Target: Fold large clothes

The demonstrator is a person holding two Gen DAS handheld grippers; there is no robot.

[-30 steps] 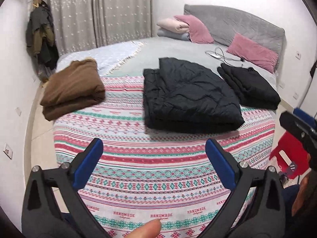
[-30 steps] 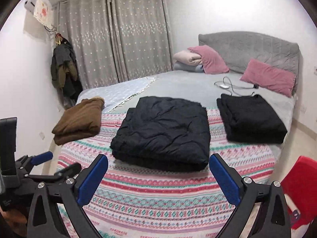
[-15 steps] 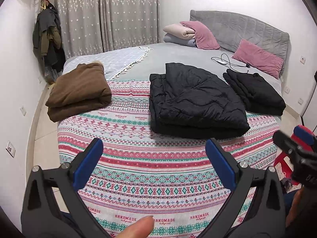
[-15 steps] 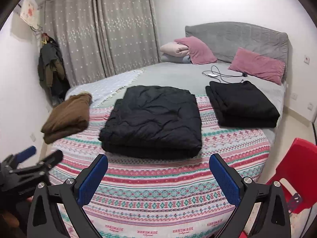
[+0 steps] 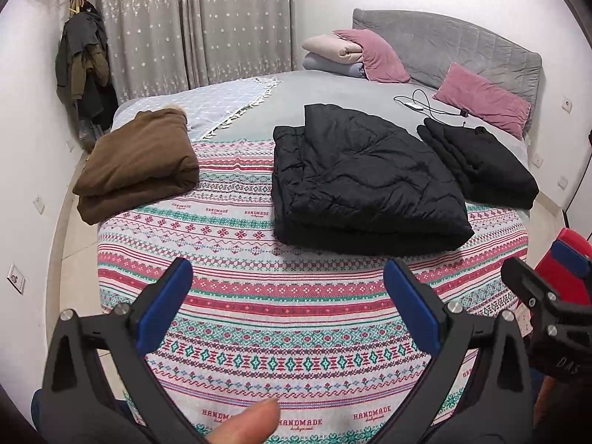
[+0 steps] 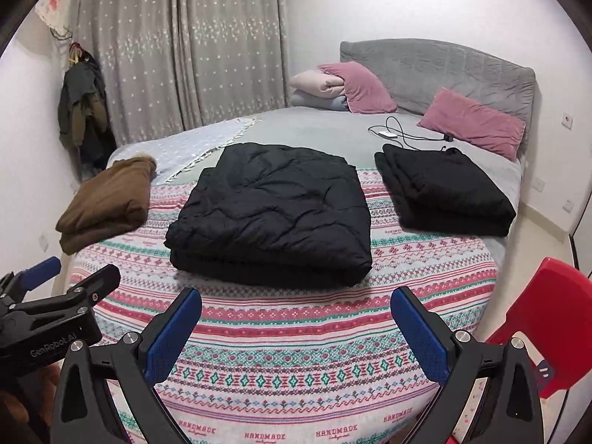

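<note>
**Three folded garments on bed, both claws empty**

Left to right across the bed (image 6: pixel 333 125): folded brown garment (image 6: pixel 107 203) at the left edge, partly overhanging the patterned blanket (image 6: pixel 296 336). Folded black quilted jacket (image 6: pixel 273 207) in the middle, flat on the blanket, well apart from the brown garment. Folded black garment (image 6: pixel 447 188) to the right, near the jacket but not touching. Charger cable (image 6: pixel 403 135) behind it on the grey sheet; two pink pillows against the headboard (image 6: pixel 444 66). Red chair (image 6: pixel 547 322) beside the bed on the right.

Left claw (image 5: pixel 288 307): wide open, nothing between the blue pads, held above the near end of the blanket, short of the jacket. Fingertip (image 5: pixel 244 425) visible at the bottom edge of the left view.

Right claw (image 6: pixel 296 333): wide open, empty, likewise above the near end of the blanket. Both claws clear of all garments.
</note>
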